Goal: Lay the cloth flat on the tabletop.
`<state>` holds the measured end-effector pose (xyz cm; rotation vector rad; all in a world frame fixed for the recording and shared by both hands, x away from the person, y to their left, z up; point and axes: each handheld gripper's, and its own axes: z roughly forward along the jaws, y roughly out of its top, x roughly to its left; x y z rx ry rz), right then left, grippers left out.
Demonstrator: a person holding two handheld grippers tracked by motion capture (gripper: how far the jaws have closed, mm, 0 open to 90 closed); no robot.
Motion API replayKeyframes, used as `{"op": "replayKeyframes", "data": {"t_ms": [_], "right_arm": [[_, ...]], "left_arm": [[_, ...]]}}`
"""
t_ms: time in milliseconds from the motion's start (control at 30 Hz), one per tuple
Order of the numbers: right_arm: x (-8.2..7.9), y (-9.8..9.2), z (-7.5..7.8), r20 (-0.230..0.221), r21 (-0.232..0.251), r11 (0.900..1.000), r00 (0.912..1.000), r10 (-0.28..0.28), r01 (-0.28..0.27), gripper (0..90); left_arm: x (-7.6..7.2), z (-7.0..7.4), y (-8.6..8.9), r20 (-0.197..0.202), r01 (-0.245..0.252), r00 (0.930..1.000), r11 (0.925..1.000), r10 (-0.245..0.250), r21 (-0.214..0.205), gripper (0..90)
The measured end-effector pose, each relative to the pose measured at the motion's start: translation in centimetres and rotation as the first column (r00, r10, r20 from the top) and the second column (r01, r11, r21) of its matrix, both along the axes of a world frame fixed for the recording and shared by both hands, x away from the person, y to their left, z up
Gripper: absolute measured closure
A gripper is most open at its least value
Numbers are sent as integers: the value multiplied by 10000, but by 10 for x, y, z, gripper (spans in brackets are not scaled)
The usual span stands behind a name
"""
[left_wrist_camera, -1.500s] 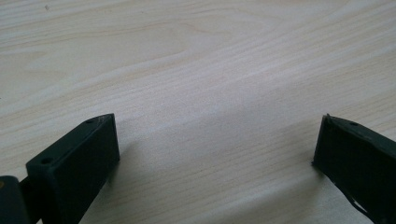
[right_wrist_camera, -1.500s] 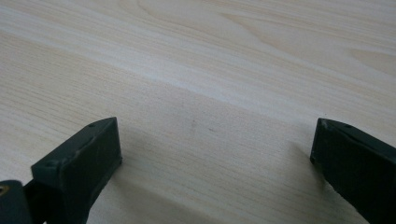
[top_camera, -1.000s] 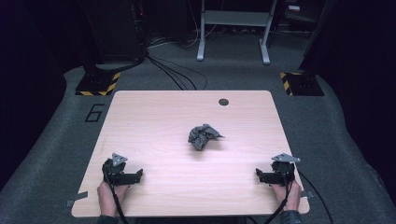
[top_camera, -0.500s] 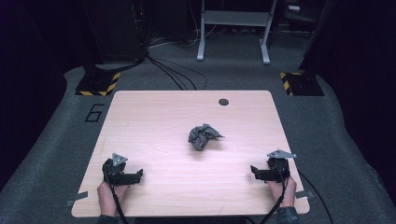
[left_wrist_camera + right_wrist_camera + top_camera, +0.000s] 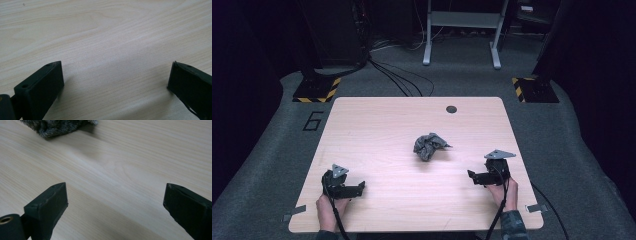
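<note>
Grey cloth (image 5: 428, 145), crumpled, lies near the table's (image 5: 377, 125) centre, well apart from both tools. Right gripper (image 5: 474, 176): jaws spread wide, empty, low over the wood at the near right, pointed toward the cloth (image 5: 57, 127). Left gripper (image 5: 357, 188): jaws spread, empty, at the near left. A dark round grommet (image 5: 451, 109) sits by the far edge.
</note>
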<state>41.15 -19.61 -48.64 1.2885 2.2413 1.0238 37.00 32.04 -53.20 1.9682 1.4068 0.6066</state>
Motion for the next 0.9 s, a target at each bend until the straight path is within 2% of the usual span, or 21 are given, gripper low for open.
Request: {"op": "replayKeyframes", "data": {"t_ms": [400,733,867,900], "right_arm": [[23,31,18,91,-42,9962,9962,871,-871,15],[47,60,26,46,11,9862,9862,1653,-1653,15],[59,73,29,-151,184,9830,9830,1830,-1827,9],[62,75,29,-68,147,9812,9813,1924,-1923,9]], "left_arm": [[0,0,0,-3,-5,10000,10000,5,3,0],[0,0,0,-31,16,10000,10000,-16,5,0],[0,0,0,-22,8,10000,10000,-8,5,0],[0,0,0,20,-24,10000,10000,24,5,0]]}}
